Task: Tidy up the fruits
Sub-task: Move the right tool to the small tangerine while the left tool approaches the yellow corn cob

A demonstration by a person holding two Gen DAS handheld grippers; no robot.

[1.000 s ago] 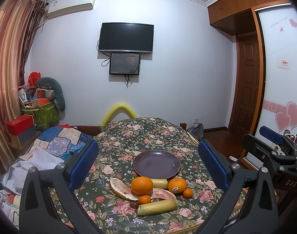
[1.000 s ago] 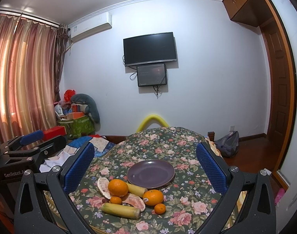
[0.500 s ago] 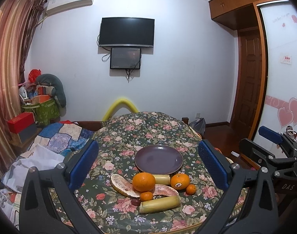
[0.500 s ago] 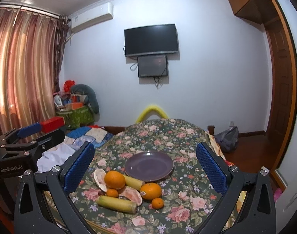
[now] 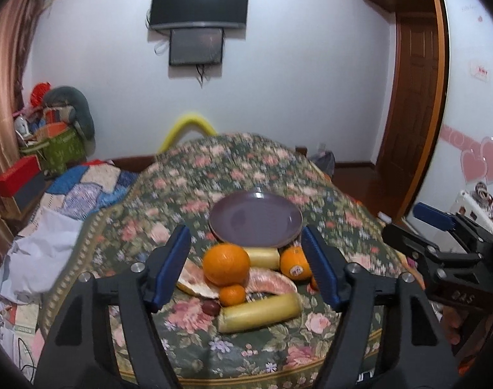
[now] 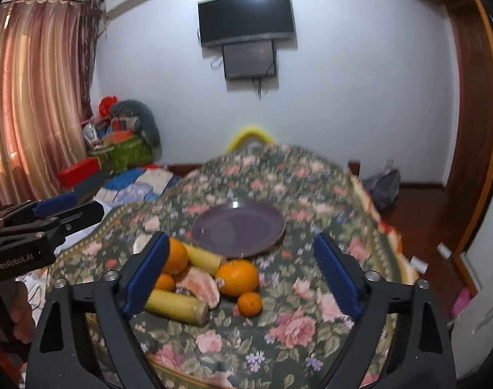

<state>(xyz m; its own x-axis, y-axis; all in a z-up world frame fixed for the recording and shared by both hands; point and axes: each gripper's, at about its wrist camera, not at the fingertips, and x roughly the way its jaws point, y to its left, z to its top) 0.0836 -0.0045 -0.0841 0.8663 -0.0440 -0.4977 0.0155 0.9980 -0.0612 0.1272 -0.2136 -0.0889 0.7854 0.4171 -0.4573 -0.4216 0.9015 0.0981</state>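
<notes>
Change: both grippers have dropped nearer the fruit since the earlier frames, and both pairs of jaws have just been closing, nothing between them.
Fruit: clustered near the front edge of the table [image 5: 188,350], on the flowered cloth, just in front of the plate [image 5: 255,219].
Big orange [image 5: 226,263]: at the pile's left, resting against a pomelo slice [image 5: 269,283].
Stickered orange [image 6: 237,277]: right of it, close to the plate's rim.
Small oranges: one [image 5: 232,294] in the middle, one [image 6: 250,303] at the right end.
Yellow pieces: one [image 5: 259,312] nearest the front edge, one [image 5: 262,256] against the plate.
Left gripper [image 5: 246,269]: jaws apart, empty, framing the pile from above.
Right gripper [image 6: 241,274]: jaws apart, empty, over the pile.
Plate: bare, toward the table's middle.
</notes>
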